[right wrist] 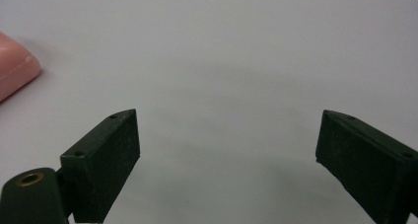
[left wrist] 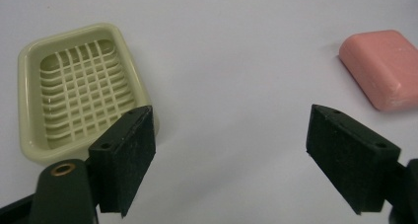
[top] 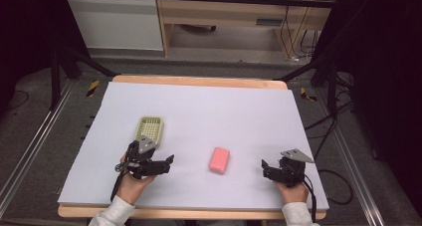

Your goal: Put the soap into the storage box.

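A pink bar of soap (top: 219, 160) lies on the pale sheet (top: 214, 111) near the front middle of the table. To its left sits a pale green slotted soap dish (top: 150, 128), with nothing in it. My left gripper (top: 170, 162) is just in front of the dish, open, its jaws pointing right toward the soap. In the left gripper view the dish (left wrist: 79, 91) lies beyond the left jaw and the soap (left wrist: 384, 68) at far right, with the gripper (left wrist: 229, 135) holding nothing. My right gripper (top: 265, 168) rests right of the soap, open and holding nothing (right wrist: 226, 135); the soap's corner (right wrist: 15, 68) shows at left.
The sheet covers a wooden table whose edge (top: 199, 80) shows at the back. Black frame poles (top: 318, 61) slant down at both back corners. Cables (top: 328, 181) trail off the right side. A wooden cabinet (top: 224, 12) stands behind on the floor.
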The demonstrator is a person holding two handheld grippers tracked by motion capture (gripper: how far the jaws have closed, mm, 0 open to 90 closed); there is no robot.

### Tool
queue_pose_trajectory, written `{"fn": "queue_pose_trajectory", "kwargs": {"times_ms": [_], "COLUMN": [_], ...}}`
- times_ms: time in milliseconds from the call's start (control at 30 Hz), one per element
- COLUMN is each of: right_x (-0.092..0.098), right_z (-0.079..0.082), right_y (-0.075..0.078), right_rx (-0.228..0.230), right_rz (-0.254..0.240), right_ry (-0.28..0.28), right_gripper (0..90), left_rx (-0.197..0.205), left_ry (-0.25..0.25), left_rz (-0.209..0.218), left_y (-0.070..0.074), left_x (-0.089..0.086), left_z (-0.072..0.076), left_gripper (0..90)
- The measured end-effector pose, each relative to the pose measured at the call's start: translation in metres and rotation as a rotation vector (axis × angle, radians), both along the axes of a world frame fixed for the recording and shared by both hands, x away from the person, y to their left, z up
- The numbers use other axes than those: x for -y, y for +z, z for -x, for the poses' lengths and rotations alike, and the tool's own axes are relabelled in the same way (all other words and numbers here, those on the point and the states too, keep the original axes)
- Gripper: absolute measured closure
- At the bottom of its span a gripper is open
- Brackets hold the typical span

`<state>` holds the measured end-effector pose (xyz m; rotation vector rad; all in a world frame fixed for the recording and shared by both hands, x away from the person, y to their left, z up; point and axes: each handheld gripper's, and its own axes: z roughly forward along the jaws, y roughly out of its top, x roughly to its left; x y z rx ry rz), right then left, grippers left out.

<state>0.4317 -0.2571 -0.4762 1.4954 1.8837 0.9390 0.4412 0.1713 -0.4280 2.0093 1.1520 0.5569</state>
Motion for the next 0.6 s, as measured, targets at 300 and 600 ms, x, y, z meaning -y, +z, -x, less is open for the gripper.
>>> {"fn": "queue_pose_trajectory", "kwargs": {"times_ms": [300, 600], "right_x": [0.000, 0.000], "right_z": [0.000, 0.000], "right_y": [0.000, 0.000], "right_rx": [0.001, -0.001], "right_rz": [0.002, 0.000], "right_ry": [0.001, -0.002], "right_gripper": [10.0, 10.0], "left_rx": [-0.003, -0.011], "left_ry": [-0.022, -0.045], "left_rz": [-0.002, -0.013], "left_y": [0.005, 0.007], "left_x": [0.015, 0.031], "left_z": [-0.003, -0.007], "left_gripper": [17.8, 17.5]}}
